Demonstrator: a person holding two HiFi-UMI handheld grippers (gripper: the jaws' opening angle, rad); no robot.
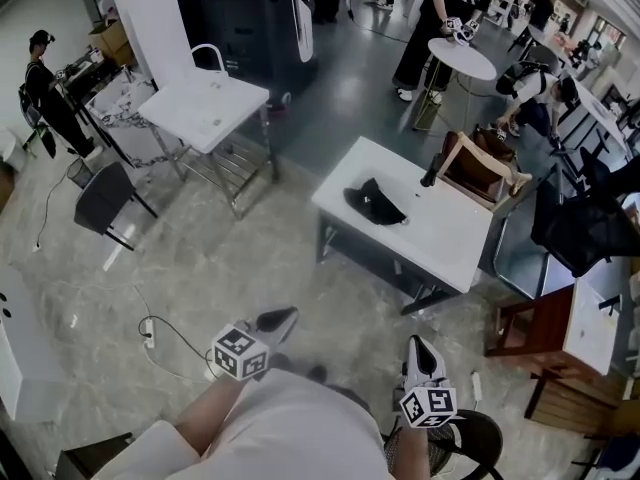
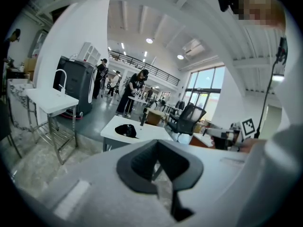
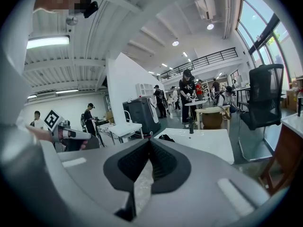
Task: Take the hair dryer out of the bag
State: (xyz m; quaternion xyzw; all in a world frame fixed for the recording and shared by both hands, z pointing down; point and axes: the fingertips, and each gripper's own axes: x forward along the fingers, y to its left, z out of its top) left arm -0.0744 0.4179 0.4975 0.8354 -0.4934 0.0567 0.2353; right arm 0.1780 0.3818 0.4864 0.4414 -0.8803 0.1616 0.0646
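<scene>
A black bag (image 1: 375,205) lies slumped on the white table (image 1: 440,233) ahead of me. The same bag (image 2: 125,130) shows small and far off in the left gripper view, and the bag (image 3: 165,138) also shows in the right gripper view. No hair dryer is visible. My left gripper (image 1: 280,319) is low in the head view, well short of the table, shut and empty. My right gripper (image 1: 420,349) is beside it, also shut on nothing. Both point toward the table. The left gripper (image 2: 158,167) and right gripper (image 3: 147,167) each show their pads pressed together.
A dark upright object (image 1: 430,173) stands at the table's far edge, beside a brown open bag (image 1: 480,168). A white sink stand (image 1: 205,108) and a black chair (image 1: 105,200) are to the left. A wooden desk (image 1: 555,333) stands right. A cable with power strip (image 1: 150,330) lies on the floor. Several people stand behind.
</scene>
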